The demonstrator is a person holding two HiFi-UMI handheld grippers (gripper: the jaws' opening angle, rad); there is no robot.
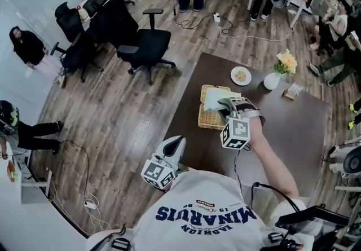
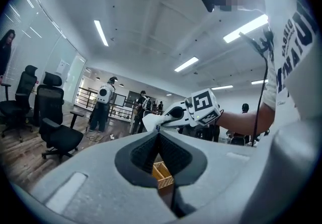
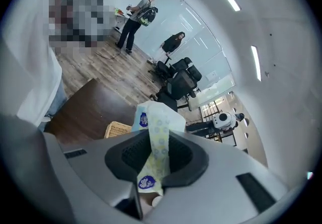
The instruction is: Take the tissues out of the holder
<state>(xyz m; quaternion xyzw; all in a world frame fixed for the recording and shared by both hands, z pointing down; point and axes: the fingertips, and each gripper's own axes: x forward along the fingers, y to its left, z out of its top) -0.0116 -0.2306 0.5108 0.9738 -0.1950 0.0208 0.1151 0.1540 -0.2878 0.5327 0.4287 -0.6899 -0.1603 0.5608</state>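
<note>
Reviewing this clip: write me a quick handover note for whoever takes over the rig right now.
Right hand-held gripper: shut on the tissue pack, held above the wicker basket on the table.
Left hand-held gripper: jaws together, empty, off the table's near corner, close to the person's chest.
Done: pack gripped and out of the basket.
Left: probably set the pack down on the table beside the basket, then release.
</note>
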